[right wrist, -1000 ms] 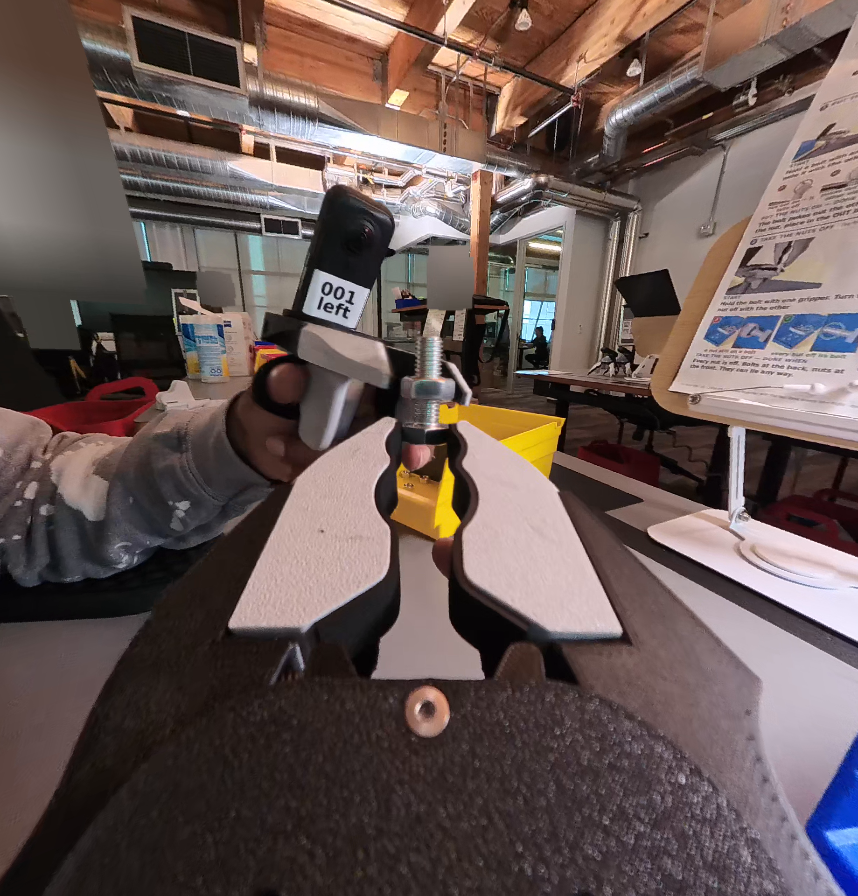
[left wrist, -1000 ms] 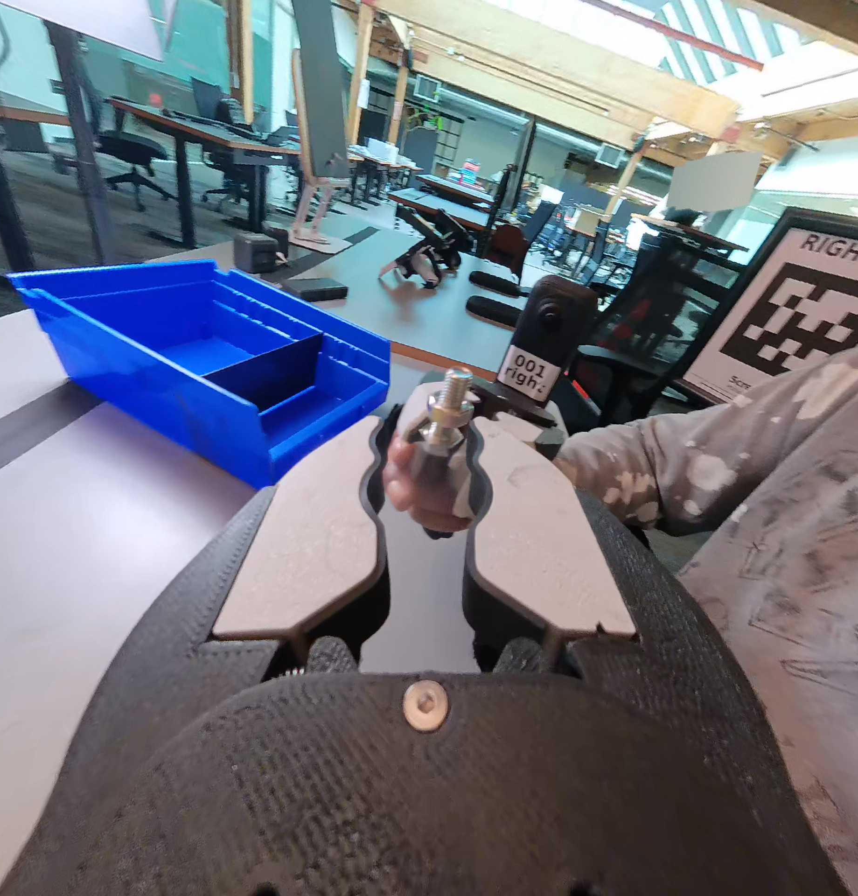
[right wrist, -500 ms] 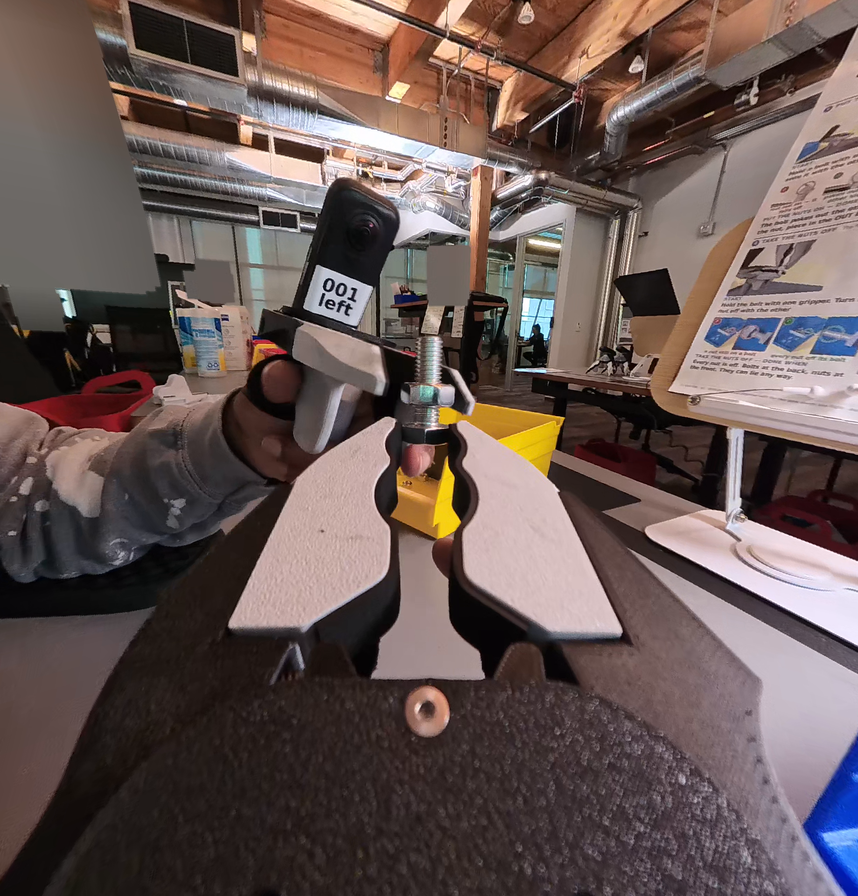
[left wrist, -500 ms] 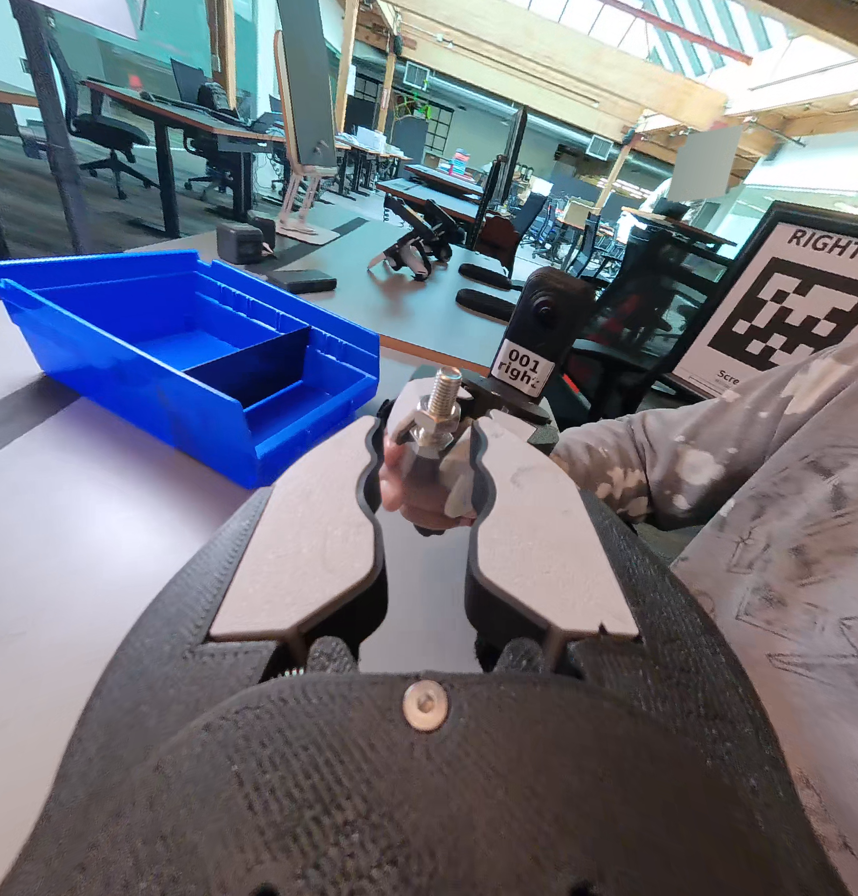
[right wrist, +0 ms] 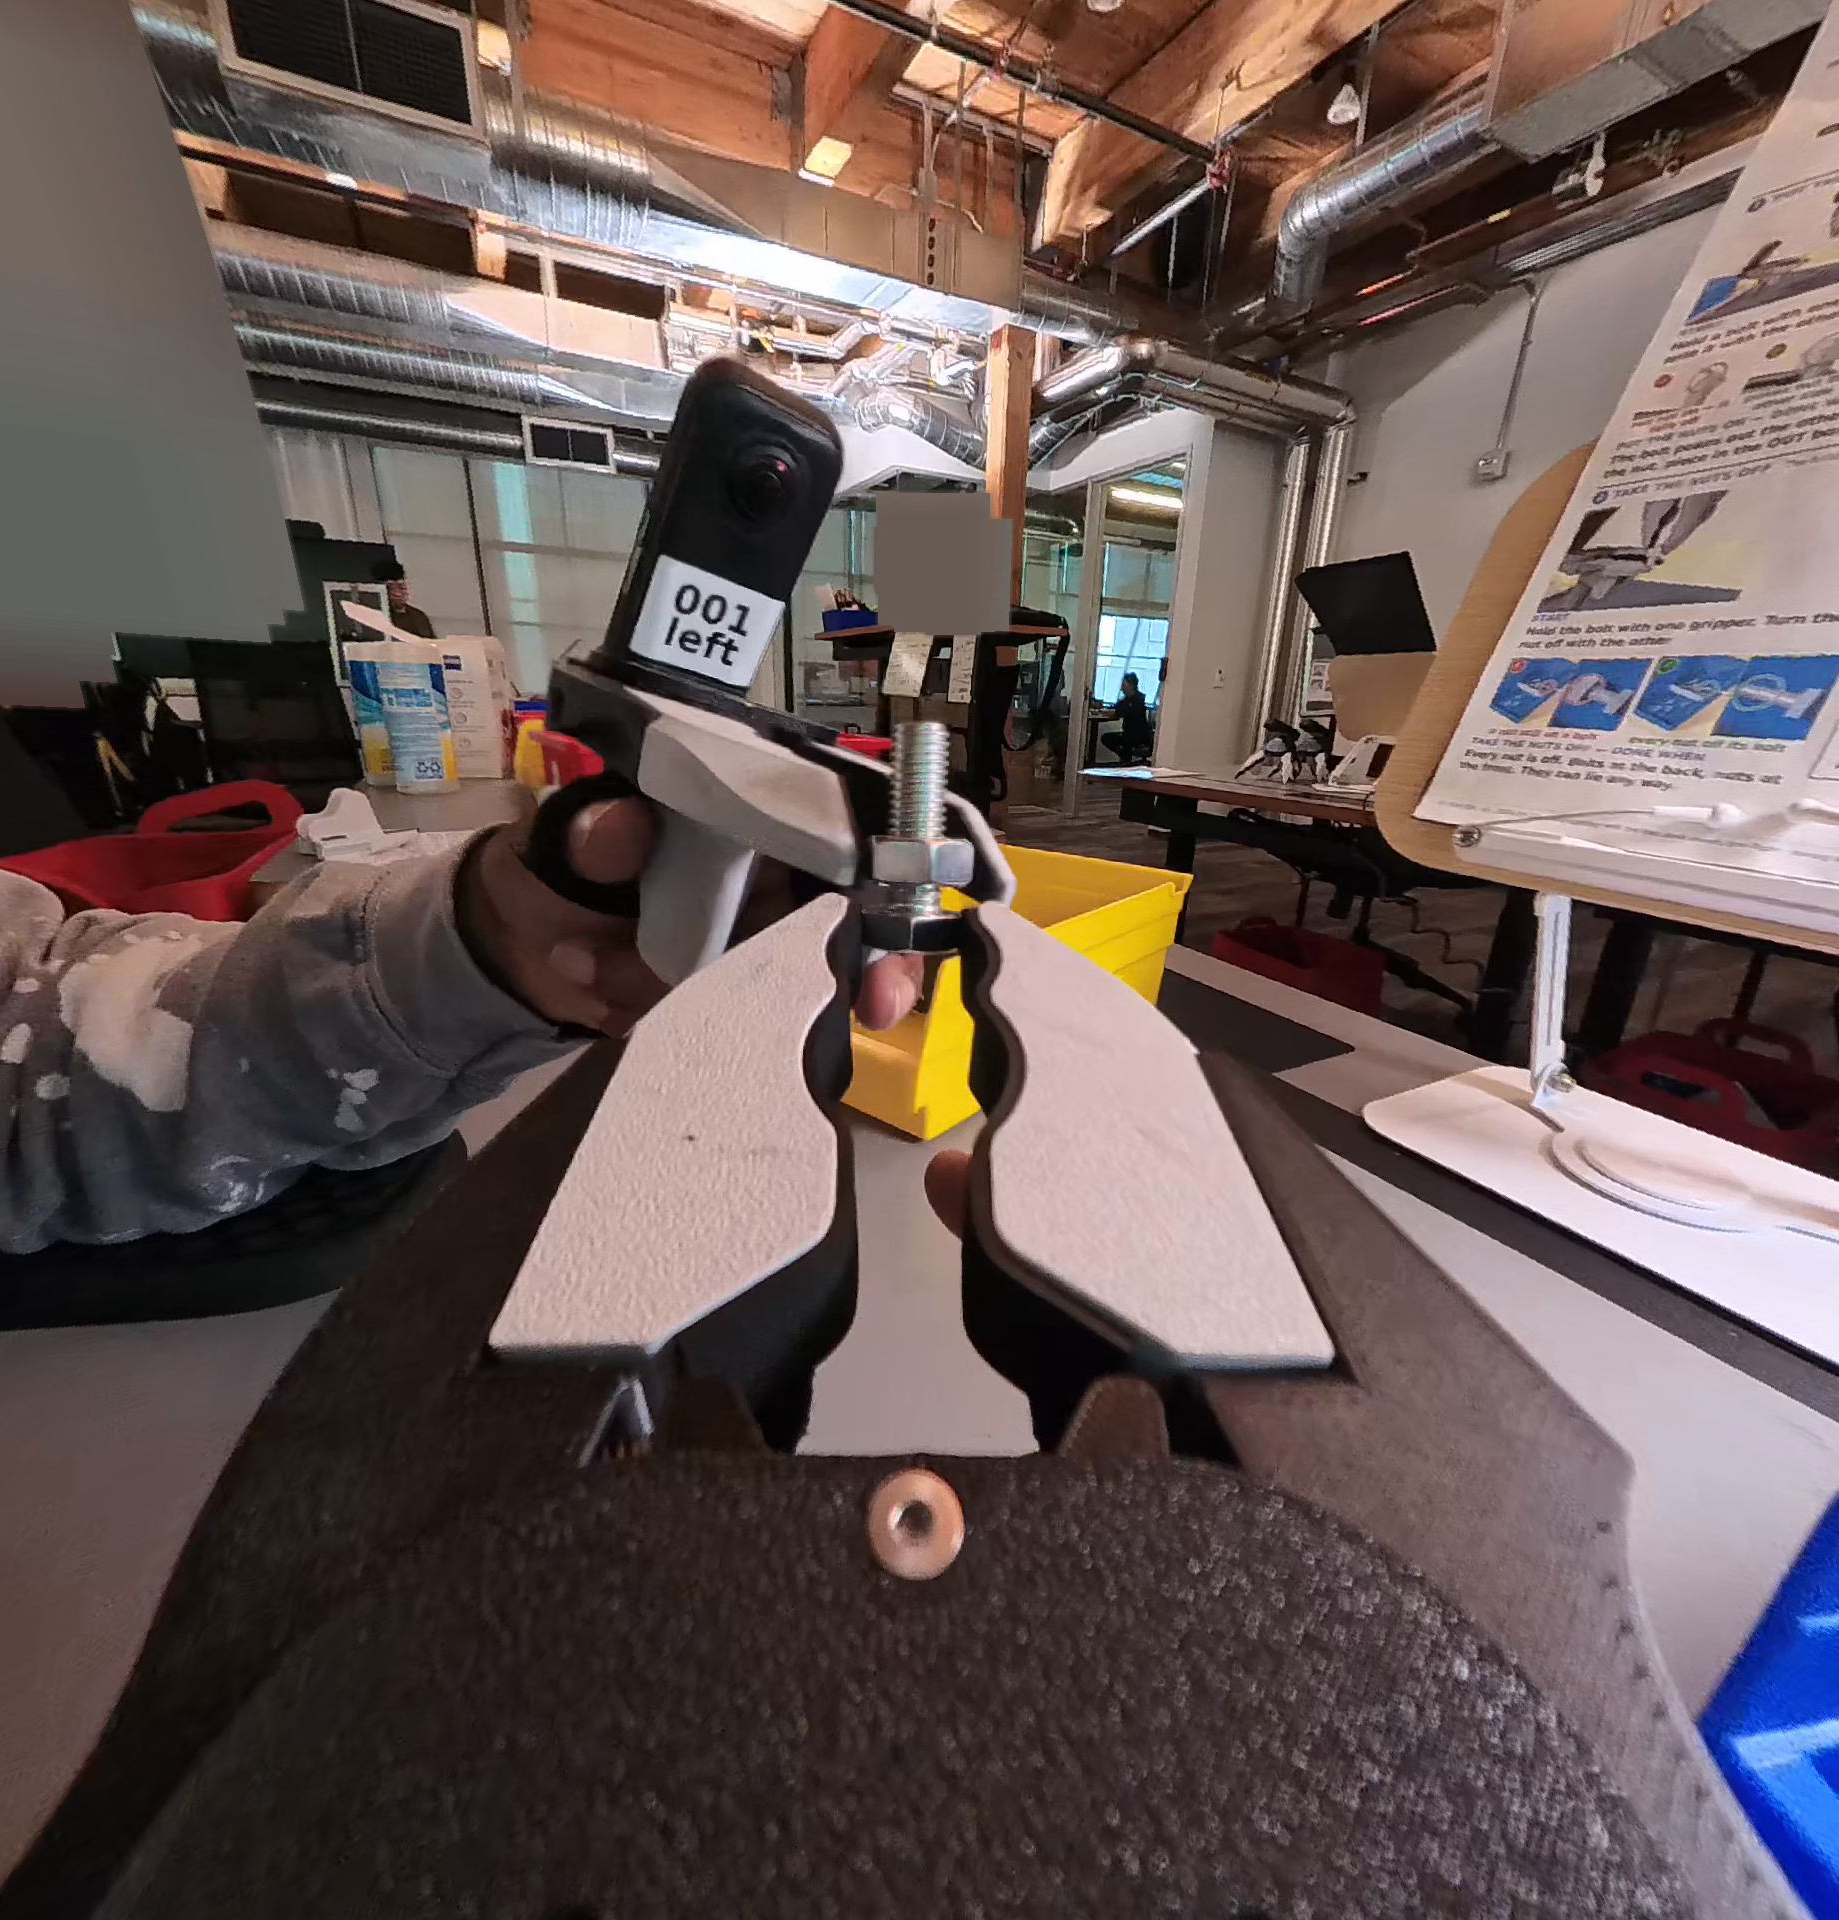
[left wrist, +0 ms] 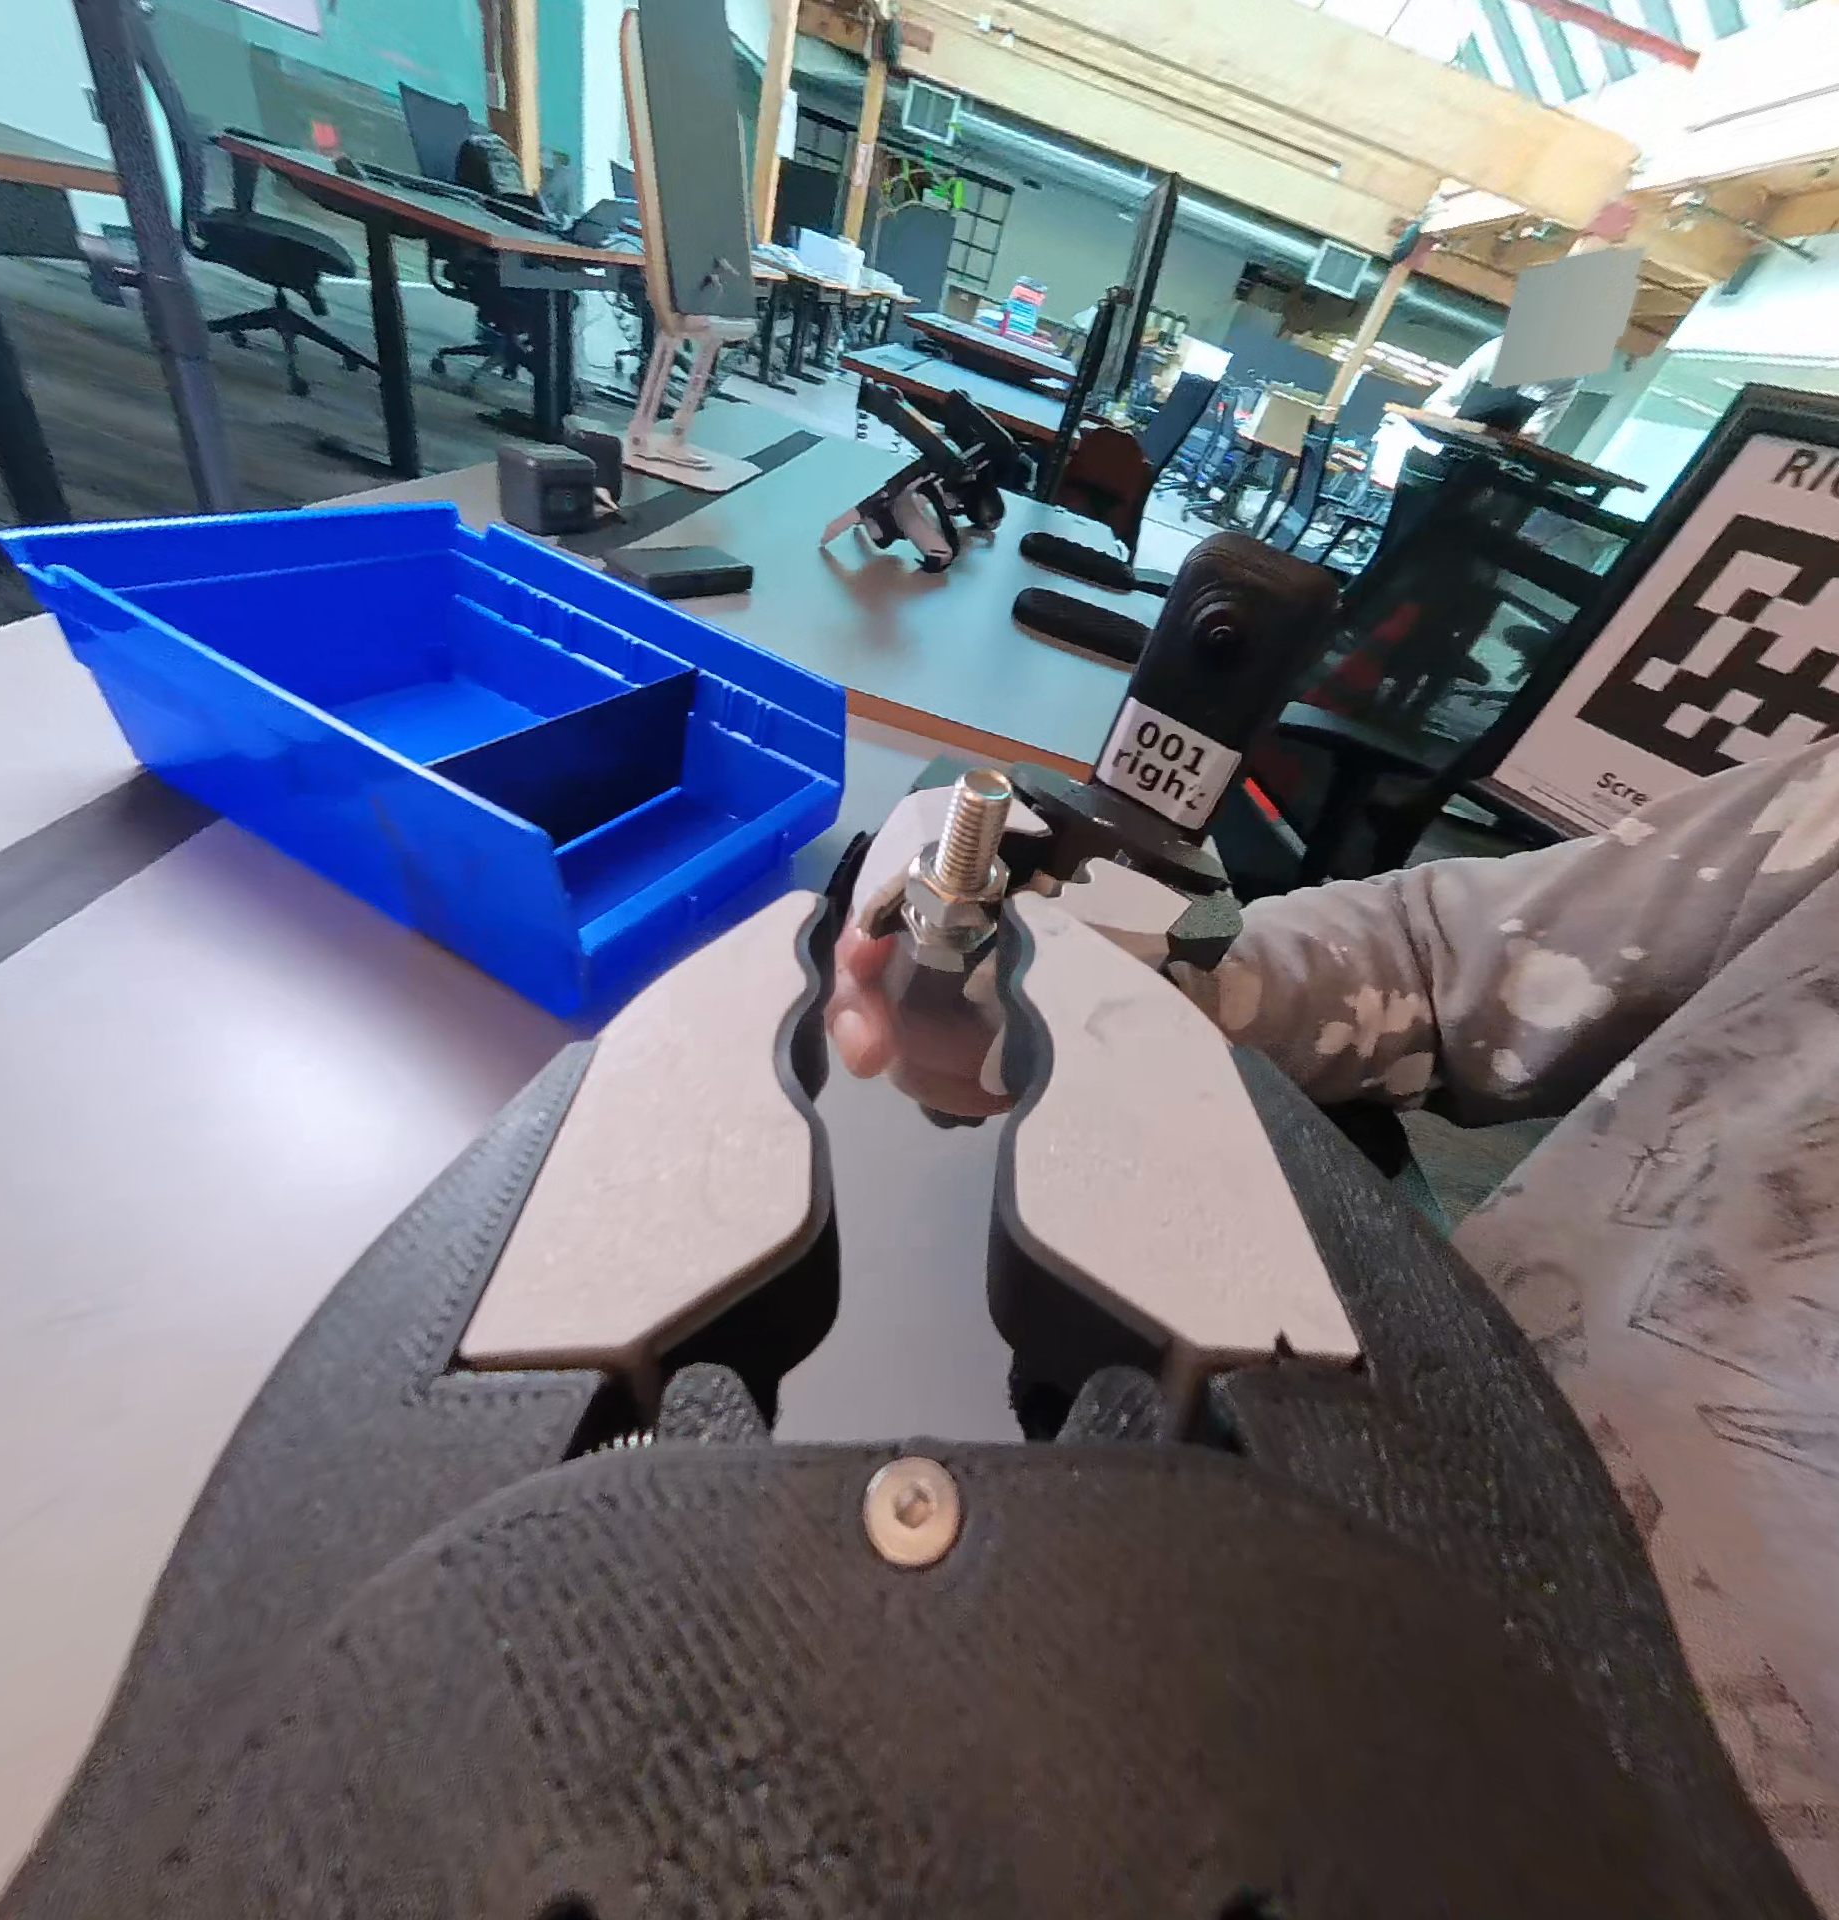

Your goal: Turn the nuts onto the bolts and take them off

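Left gripper: fingers narrow, pinched on the nut, one pad each side of the hex. Right gripper: fingers also narrow, clamped on what looks like the bolt head just under that nut. The bolt stands upright between both sets of tips, thread sticking up past them, all held in the air above the counter.

Handling, my read: steel, stiff, small but dense, smooth zinc finish, so slippery on the round thread. Grab flats only, nut flats w/ one gripper, head flats w/ the other, and keep the axes lined up or it binds.

Count: 1 bolt, 1 nut on it, 2 grippers. Beyond the left fingers, off to their left, 1 blue bin; behind the right fingertips, 1 yellow bin; right of them, 1 instruction board on a stand.
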Motion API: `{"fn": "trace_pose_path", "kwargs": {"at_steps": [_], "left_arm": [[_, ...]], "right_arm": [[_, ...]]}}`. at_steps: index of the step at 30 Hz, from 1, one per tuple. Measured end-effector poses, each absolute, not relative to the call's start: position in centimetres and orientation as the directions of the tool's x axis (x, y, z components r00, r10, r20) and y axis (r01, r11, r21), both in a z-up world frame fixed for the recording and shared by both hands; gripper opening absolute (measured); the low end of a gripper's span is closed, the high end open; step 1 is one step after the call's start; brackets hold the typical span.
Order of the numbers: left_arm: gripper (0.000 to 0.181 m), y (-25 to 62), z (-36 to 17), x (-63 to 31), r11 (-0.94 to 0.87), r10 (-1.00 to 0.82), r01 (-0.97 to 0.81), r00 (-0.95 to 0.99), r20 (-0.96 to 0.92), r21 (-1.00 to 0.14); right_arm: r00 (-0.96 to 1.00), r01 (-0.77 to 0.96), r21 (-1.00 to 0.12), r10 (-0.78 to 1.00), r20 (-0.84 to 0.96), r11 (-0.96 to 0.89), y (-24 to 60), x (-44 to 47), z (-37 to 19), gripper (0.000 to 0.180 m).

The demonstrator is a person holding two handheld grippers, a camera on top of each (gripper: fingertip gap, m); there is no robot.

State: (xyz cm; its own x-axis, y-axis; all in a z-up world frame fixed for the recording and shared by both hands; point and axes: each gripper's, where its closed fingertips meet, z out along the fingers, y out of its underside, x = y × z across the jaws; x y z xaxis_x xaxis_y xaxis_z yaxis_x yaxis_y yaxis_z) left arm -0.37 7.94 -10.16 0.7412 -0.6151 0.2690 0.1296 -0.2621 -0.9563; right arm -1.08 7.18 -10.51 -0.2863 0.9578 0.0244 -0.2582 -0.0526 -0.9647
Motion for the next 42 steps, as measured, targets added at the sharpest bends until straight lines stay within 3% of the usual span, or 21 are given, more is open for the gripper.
{"fn": "trace_pose_path", "kwargs": {"at_steps": [1, 2, 4, 15, 16, 18, 23, 26, 29, 35, 38, 42], "left_arm": [[0.025, 8.1, -10.4, -0.8, -0.276, -0.599, 0.131, 0.751, 0.277, -0.952], [0.009, 8.6, -10.9, -1.9, -0.299, -0.535, 0.129, 0.798, 0.278, -0.946], [0.01, 9.2, -11.8, -3.7, -0.286, -0.463, 0.074, 0.862, 0.205, -0.955], [0.029, 8.1, -10.6, -1.1, -0.274, -0.593, 0.124, 0.759, 0.269, -0.954], [0.015, 8.6, -11.3, -2.0, -0.295, -0.544, 0.106, 0.799, 0.258, -0.95], [0.006, 9.3, -12.2, -4.3, -0.307, -0.438, 0.083, 0.872, 0.218, -0.948], [0.013, 8.6, -10.7, -5.6, -0.28, -0.444, 0.145, 0.857, 0.262, -0.949], [0.01, 7.7, -10.0, -6.7, -0.233, -0.413, 0.15, 0.879, 0.237, -0.961], [0.0, 6.2, -10.3, -8.5, -0.172, -0.344, 0.153, 0.916, 0.205, -0.973], [0.0, 1.6, -13.8, -11.6, -0.126, -0.179, 0.198, 0.959, 0.219, -0.972], [0.0, -0.1, -14.6, -12.8, -0.111, -0.121, 0.219, 0.965, 0.232, -0.969], [0.0, -1.7, -15.0, -14.5, -0.079, -0.041, 0.214, 0.975, 0.218, -0.974]], "right_arm": [[-0.277, -0.255, -0.965, 0.961, 0.014, -0.06, 7.5, -1.1, -10.6, 0.018], [-0.299, -0.266, -0.961, 0.954, 0.009, -0.075, 7.5, -0.9, -10.4, 0.018], [-0.304, -0.274, -0.957, 0.953, -0.004, -0.092, 7.6, -0.8, -10.1, 0.018], [-0.279, -0.242, -0.969, 0.96, 0.013, -0.057, 7.6, -1.2, -10.8, 0.018], [-0.288, -0.248, -0.967, 0.957, 0.016, -0.058, 7.5, -1.1, -10.7, 0.018], [-0.299, -0.254, -0.965, 0.954, 0.013, -0.066, 7.4, -0.9, -10.5, 0.018], [-0.185, -0.204, -0.979, 0.982, 0.022, -0.017, 10.1, -1.4, -10.8, 0.018], [0.037, -0.023, -0.991, 0.991, 0.128, 0.129, 16.4, -1.7, -11.2, 0.018], [0.213, 0.217, -0.967, 0.96, 0.182, 0.135, 25.0, -1.3, -11.6, 0.017], [0.292, 0.699, -0.715, 0.911, 0.293, 0.006, 39.9, -2.5, -18.2, 0.018], [0.315, 0.801, -0.587, 0.918, 0.242, -0.119, 43.7, -3.6, -22.4, 0.018], [0.365, 0.828, -0.51, 0.914, 0.176, -0.232, 45.9, -5.5, -25.9, 0.018]]}}
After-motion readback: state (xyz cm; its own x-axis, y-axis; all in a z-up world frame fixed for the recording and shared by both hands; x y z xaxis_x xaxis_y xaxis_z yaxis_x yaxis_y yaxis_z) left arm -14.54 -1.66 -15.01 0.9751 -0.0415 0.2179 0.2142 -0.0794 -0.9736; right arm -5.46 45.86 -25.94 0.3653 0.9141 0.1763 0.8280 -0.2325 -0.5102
